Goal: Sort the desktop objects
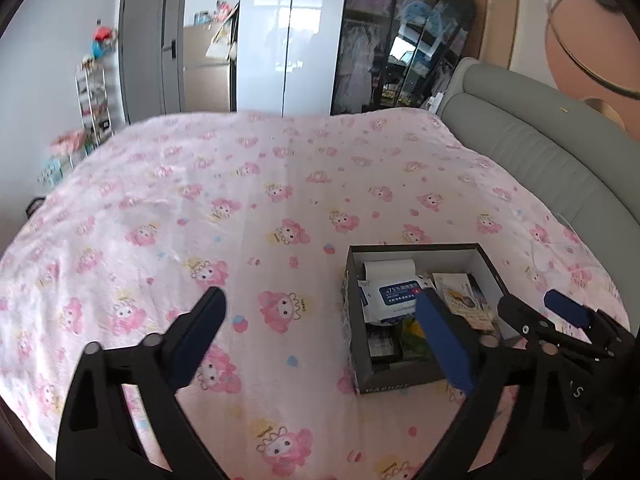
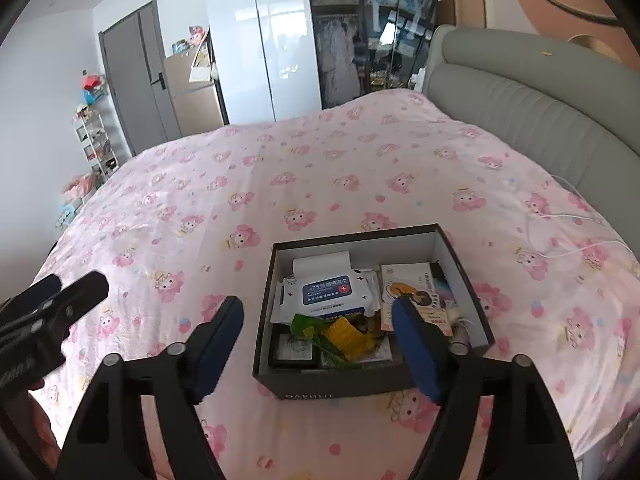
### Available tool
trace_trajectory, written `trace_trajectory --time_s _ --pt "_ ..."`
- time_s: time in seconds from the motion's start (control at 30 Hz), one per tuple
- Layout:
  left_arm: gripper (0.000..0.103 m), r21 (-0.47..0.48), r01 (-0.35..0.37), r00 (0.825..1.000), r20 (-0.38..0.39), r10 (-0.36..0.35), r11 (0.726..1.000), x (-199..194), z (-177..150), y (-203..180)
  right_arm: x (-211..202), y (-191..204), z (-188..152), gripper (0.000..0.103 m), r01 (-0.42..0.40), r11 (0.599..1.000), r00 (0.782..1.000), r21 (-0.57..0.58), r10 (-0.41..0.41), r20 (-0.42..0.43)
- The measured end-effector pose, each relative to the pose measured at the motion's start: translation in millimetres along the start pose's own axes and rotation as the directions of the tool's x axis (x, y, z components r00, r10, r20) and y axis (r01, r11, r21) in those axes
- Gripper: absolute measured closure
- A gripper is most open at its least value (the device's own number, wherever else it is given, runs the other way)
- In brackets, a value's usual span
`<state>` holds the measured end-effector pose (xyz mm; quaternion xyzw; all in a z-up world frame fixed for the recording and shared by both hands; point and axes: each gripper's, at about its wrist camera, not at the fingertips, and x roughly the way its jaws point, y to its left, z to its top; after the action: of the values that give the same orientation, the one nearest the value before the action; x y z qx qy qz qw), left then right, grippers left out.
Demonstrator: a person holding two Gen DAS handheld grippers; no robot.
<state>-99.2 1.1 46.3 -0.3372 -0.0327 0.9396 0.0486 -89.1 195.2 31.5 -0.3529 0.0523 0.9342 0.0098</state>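
A dark open box (image 1: 416,246) (image 2: 360,236) sits on the pink patterned bed sheet (image 1: 240,200) (image 2: 192,200). Inside lie a wet-wipes pack (image 1: 396,294) (image 2: 326,290), a white roll (image 2: 320,262), an illustrated card (image 2: 412,284), a yellow and green wrapper (image 2: 344,334) and a small dark case (image 2: 292,346). My left gripper (image 1: 320,300) (image 2: 78,280) hangs open over bare sheet, left of the box, with nothing between its fingers. My right gripper (image 2: 318,306) (image 1: 532,300) stands open above the box's near side, holding nothing.
A grey padded headboard (image 2: 520,92) bounds the bed on the right. A white cable (image 2: 568,216) trails over the sheet right of the box. Past the far edge stand a white wardrobe (image 2: 260,40), a grey door and a wire shelf rack (image 1: 94,96).
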Motion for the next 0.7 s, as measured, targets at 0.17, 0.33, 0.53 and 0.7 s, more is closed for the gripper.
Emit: trace_trajectory --time_s 0.17,0.33,0.53,0.7 --pt "0.001 0.033 -0.036 0.999 0.027 0.035 0.999 -34.3 -20.3 -12.7 -25.4 -3.3 -15.3 0.028 0.012 1.0 1.0 0.002 -0.012 0.029" --pt "0.001 0.015 -0.085 0.996 0.037 0.084 0.996 -68.3 -53.1 -18.7 -53.7 -16.7 -43.3 0.019 0.083 0.997 0.993 0.001 -0.083 0.089" --pt "0.001 0.039 -0.121 0.992 0.049 0.119 0.992 -95.7 -89.7 -26.4 -73.9 -25.9 -73.1 0.019 0.081 0.997 0.993 -0.015 -0.079 0.084" --pt "0.001 -0.001 -0.1 0.995 0.027 0.1 0.995 -101.8 -106.3 -24.1 -86.2 -19.0 -88.5 0.019 0.046 0.998 0.995 -0.051 -0.041 0.088"
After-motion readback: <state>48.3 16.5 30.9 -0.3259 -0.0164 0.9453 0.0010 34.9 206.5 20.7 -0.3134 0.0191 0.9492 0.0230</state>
